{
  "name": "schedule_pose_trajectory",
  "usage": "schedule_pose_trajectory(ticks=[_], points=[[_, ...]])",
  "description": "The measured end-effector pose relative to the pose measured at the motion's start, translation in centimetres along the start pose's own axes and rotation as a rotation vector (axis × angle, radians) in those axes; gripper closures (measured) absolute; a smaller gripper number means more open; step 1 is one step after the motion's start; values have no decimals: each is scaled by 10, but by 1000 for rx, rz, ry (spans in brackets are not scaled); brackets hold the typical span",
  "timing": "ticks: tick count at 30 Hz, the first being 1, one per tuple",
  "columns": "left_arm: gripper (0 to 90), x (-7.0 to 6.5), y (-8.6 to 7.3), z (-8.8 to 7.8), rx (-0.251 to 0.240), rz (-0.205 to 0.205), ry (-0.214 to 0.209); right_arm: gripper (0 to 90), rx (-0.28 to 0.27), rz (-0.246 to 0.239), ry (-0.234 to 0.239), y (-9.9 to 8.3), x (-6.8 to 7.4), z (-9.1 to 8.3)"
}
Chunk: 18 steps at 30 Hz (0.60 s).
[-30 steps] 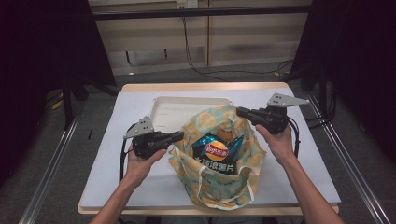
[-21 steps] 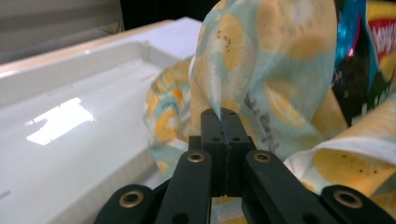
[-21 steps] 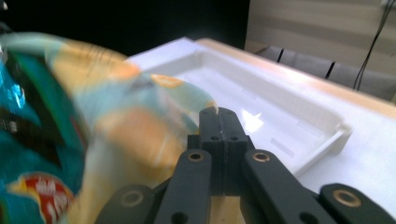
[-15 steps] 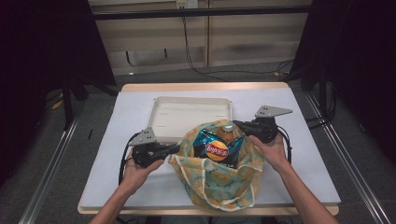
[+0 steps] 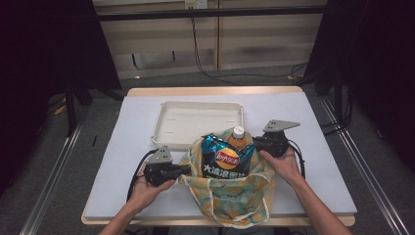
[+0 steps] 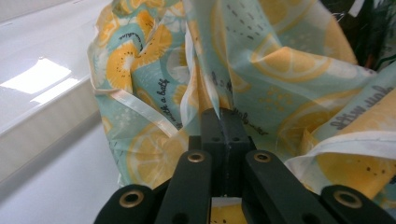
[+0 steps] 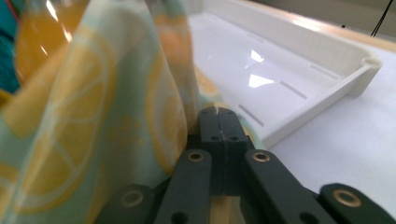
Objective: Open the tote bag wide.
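Note:
A lemon-print cloth bag [image 5: 230, 196] sits on the table near its front edge, mouth up. A blue chip packet [image 5: 226, 157] and an orange-drink bottle [image 5: 238, 136] with a white cap stick out of it. My left gripper [image 5: 187, 169] is at the bag's left rim, shut on the bag's cloth [image 6: 205, 88]. My right gripper [image 5: 255, 141] is at the bag's right rim, shut on the cloth [image 7: 154, 107] there. In the right gripper view the bottle [image 7: 35, 35] shows through the fabric at top left.
A white empty tray [image 5: 169, 120] lies just behind the bag, and its corner [image 7: 369, 65] is close to my right gripper. The white table [image 5: 318, 122] has bare room left and right of the bag. Cables trail from both grippers.
Both grippers have sunk toward the table with the bag's rim, so the cloth has dropped and the chip packet and bottle now stand higher above it.

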State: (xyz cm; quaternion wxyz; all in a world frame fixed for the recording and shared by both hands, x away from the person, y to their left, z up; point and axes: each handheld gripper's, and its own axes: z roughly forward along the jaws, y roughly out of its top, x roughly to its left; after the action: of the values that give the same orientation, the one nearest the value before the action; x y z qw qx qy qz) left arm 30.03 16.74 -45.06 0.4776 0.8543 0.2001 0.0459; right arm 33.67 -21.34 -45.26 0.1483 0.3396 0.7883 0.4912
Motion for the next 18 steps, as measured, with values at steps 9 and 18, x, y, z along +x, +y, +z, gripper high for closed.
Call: schedule_pose_trajectory(ticks=[9,18], points=[[900,-4,-9,9,49,2,-10,900,42,-28,12,-15,0,9],[900,-2,-10,15,51,-13,-23,900,78,-7,27,-27,-4,17]])
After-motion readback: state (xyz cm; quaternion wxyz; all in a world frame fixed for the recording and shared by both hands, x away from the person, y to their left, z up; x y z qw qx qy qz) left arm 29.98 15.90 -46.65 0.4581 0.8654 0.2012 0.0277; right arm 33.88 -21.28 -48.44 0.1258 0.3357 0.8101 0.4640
